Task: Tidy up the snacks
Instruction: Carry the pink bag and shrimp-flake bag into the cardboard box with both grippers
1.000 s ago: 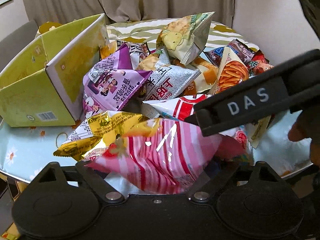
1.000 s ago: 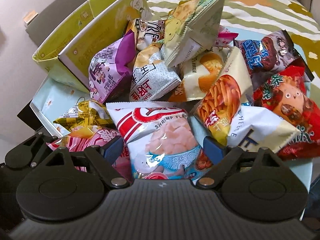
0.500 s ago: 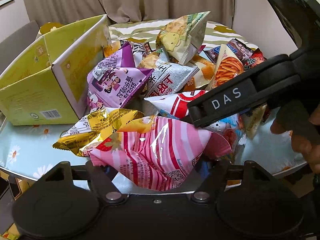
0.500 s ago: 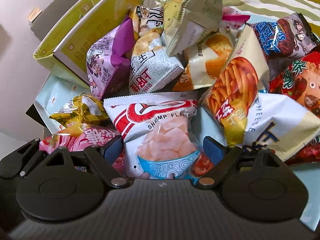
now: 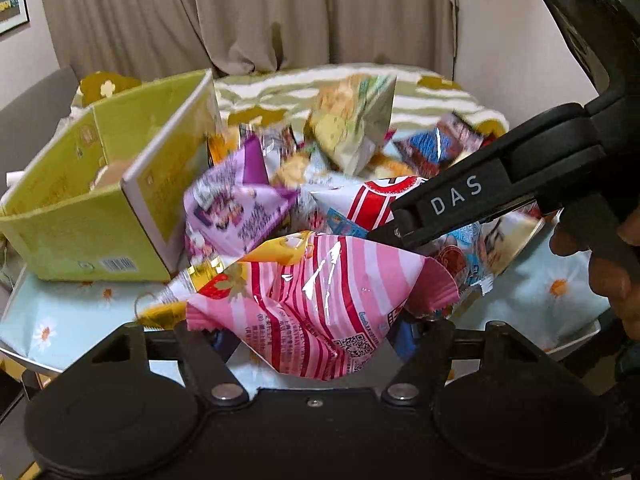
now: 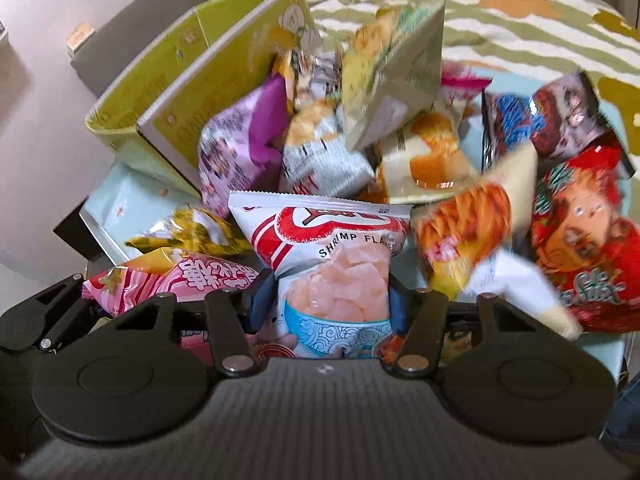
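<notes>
Both grippers have closed: left gripper [image 5: 316, 330] pinches the pink bag [image 5: 320, 300], right gripper [image 6: 332, 304] the shrimp bag [image 6: 332, 264].

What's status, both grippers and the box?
Left gripper shut on pink striped bag. Right gripper shut on shrimp bag. Green box open, left of the pile; purple bag leans against it.
</notes>
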`<state>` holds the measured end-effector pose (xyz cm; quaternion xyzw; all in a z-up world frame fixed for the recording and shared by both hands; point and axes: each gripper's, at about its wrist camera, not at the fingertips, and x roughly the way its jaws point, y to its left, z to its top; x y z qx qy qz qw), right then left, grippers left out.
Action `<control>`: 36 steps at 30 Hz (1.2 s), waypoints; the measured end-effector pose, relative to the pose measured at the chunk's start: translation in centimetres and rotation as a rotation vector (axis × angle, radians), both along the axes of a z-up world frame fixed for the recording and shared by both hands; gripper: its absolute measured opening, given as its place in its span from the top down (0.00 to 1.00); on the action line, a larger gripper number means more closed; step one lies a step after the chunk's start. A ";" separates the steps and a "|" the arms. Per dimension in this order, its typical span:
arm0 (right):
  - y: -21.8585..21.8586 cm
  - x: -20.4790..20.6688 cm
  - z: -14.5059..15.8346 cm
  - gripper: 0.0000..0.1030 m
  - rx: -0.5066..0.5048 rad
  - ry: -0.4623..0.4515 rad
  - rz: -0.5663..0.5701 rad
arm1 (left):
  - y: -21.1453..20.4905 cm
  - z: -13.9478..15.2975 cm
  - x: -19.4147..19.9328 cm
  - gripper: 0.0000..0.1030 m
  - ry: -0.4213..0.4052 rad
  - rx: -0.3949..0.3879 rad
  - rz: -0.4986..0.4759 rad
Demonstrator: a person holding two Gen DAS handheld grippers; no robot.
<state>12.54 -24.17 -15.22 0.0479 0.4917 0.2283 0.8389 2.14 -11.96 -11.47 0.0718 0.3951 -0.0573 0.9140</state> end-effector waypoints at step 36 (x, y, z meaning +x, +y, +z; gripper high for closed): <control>21.7 13.9 14.2 0.31 0.028 -0.310 -0.203 | 26.8 10.9 22.6 0.28 -0.176 -0.059 0.019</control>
